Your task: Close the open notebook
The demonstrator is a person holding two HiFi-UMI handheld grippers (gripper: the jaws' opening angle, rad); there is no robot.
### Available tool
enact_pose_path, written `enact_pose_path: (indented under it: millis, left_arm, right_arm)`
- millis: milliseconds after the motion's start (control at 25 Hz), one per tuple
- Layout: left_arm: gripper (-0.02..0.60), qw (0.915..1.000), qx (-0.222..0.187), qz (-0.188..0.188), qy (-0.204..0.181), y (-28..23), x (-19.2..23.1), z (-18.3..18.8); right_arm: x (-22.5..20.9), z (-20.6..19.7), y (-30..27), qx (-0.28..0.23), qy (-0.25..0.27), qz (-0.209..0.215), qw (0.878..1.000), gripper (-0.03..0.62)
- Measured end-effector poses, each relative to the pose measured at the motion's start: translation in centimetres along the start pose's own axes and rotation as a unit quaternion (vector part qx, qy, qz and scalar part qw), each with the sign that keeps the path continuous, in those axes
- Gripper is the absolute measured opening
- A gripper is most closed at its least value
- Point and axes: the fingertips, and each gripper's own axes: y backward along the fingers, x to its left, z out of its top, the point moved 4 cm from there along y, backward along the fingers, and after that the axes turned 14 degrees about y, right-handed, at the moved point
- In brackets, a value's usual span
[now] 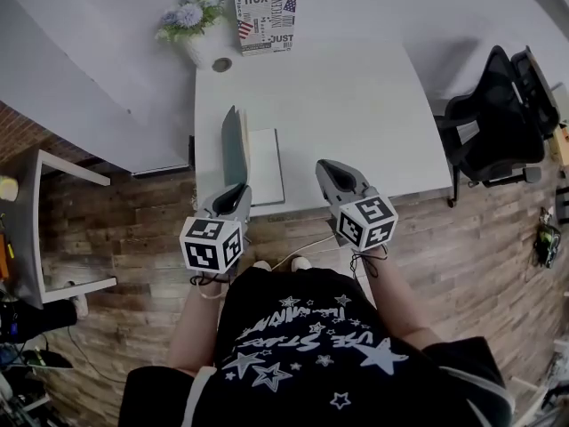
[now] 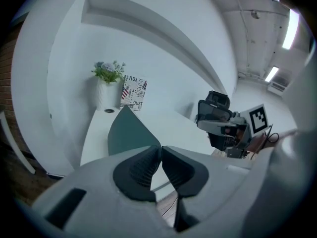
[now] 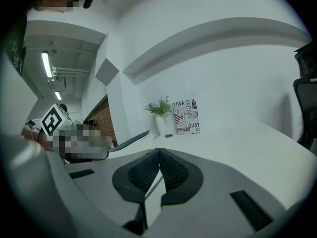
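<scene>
The notebook lies near the front left of the white table (image 1: 356,105). Its white pages (image 1: 267,163) rest flat, and its dark green cover (image 1: 233,145) stands almost upright on their left. The same cover (image 2: 130,133) rises just beyond the jaws in the left gripper view and shows as a thin slanted edge (image 3: 130,141) in the right gripper view. My left gripper (image 1: 238,189) (image 2: 161,148) is shut at the cover's near corner, and the cover's edge runs into the seam of its pads. My right gripper (image 1: 330,169) (image 3: 158,150) is shut and empty, to the right of the notebook above the table's near edge.
At the table's far end stand a white vase of flowers (image 1: 197,25), a printed sign (image 1: 265,20) and a small round object (image 1: 222,64). A black office chair (image 1: 498,114) is at the right, and a white shelf unit (image 1: 53,229) is at the left on the wood floor.
</scene>
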Motion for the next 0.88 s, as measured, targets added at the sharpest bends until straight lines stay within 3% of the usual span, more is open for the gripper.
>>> enact_pose_path:
  millis: [320,600,880]
  left_arm:
    - [0.048,0.9986,0.04,0.004,-0.034,-3.8,-2.3,-1.8]
    - [0.049,0.9943,0.078,0.031,-0.065,-6.9,-3.5,-4.4]
    - [0.049,0.9911,0.091,0.065,-0.072,-8.9,-3.8,-6.3]
  right_arm:
    - [-2.2,-0.9,1.3,-0.006,-0.005,-0.011,1.0,0.002]
    - [-4.1,-2.4,2.8,0.005,-0.008,-0.009,1.0,0.002]
    - [-5.4,-3.7,3.9,0.011,-0.006,0.006,1.0,0.002]
